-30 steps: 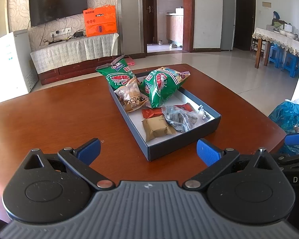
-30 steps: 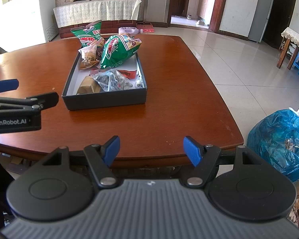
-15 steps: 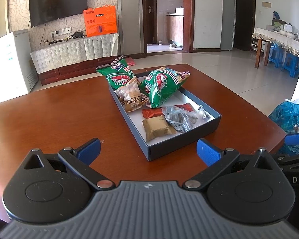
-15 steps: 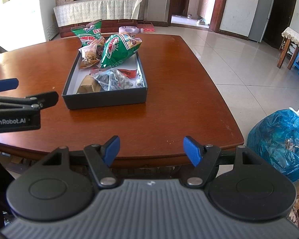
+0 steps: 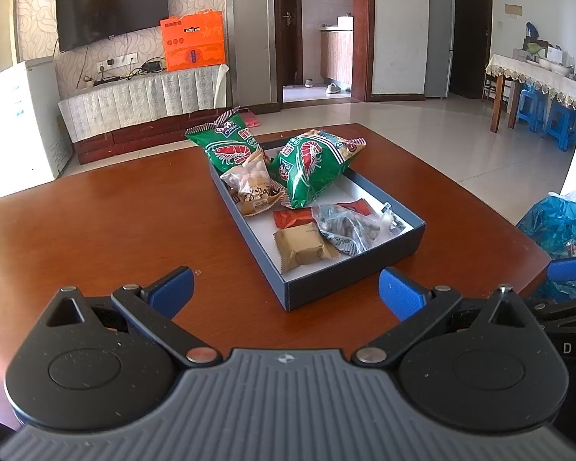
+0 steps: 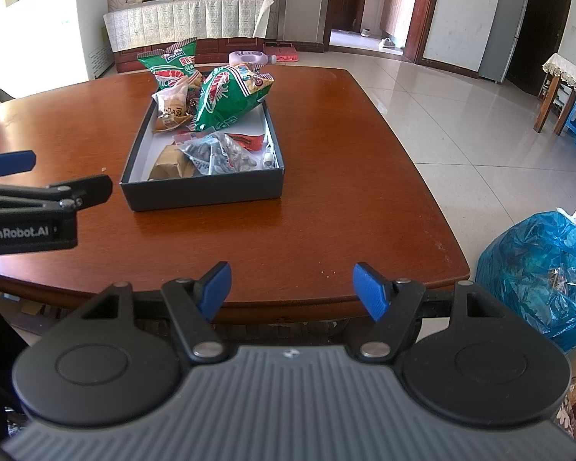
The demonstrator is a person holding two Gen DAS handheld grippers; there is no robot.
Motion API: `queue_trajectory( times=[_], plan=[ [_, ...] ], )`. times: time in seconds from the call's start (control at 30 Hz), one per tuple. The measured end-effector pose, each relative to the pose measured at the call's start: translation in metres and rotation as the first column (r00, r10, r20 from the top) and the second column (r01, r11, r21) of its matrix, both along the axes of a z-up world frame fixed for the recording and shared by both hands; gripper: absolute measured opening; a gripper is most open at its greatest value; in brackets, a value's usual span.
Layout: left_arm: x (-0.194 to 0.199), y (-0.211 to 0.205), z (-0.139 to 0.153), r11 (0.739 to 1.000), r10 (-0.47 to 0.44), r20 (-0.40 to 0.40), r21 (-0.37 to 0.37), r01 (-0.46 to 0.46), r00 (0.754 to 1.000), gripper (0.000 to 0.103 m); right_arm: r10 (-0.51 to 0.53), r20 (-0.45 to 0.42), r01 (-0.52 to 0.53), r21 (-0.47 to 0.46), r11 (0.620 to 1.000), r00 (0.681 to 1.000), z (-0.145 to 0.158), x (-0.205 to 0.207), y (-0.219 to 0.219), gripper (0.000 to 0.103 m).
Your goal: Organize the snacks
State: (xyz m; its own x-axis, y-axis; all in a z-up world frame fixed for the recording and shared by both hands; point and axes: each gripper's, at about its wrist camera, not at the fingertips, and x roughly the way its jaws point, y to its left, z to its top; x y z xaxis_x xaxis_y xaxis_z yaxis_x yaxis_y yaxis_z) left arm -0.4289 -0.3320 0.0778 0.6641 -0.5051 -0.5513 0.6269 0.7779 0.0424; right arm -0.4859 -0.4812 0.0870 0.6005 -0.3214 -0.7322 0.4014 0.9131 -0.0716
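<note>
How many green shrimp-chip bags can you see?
2. One green bag leans over the box's far end; the other green bag lies inside, just nearer. Others could be hidden underneath.

A dark television [image 5: 111, 17] hangs on the far wall at left, with an orange box [image 5: 193, 40] just right of it on a cloth-covered cabinet [image 5: 142, 101]. A blue plastic bag [image 6: 533, 265] sits on the tiled floor [image 6: 460, 123] at near right. Blue stools [image 5: 545, 117] stand under a far-right side table [image 5: 537, 77].
</note>
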Motion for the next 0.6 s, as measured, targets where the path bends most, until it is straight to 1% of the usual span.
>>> queue_trajectory(
  times=[0.17, 0.6],
  plan=[
    [-0.0001, 0.0004, -0.0002, 1.0, 0.001, -0.001, -0.002, -0.001, 1.0, 0.103, 0.011, -0.017, -0.011, -0.003, 1.0, 1.0, -0.0023, 0.0009, 0.0021, 0.072],
    [-0.0003, 0.0011, -0.0004, 1.0, 0.0, 0.0, -0.004, 0.0, 1.0, 0.103, 0.012, -0.014, -0.013, -0.003, 1.0, 1.0, -0.001, -0.0009, 0.002, 0.072]
  ],
)
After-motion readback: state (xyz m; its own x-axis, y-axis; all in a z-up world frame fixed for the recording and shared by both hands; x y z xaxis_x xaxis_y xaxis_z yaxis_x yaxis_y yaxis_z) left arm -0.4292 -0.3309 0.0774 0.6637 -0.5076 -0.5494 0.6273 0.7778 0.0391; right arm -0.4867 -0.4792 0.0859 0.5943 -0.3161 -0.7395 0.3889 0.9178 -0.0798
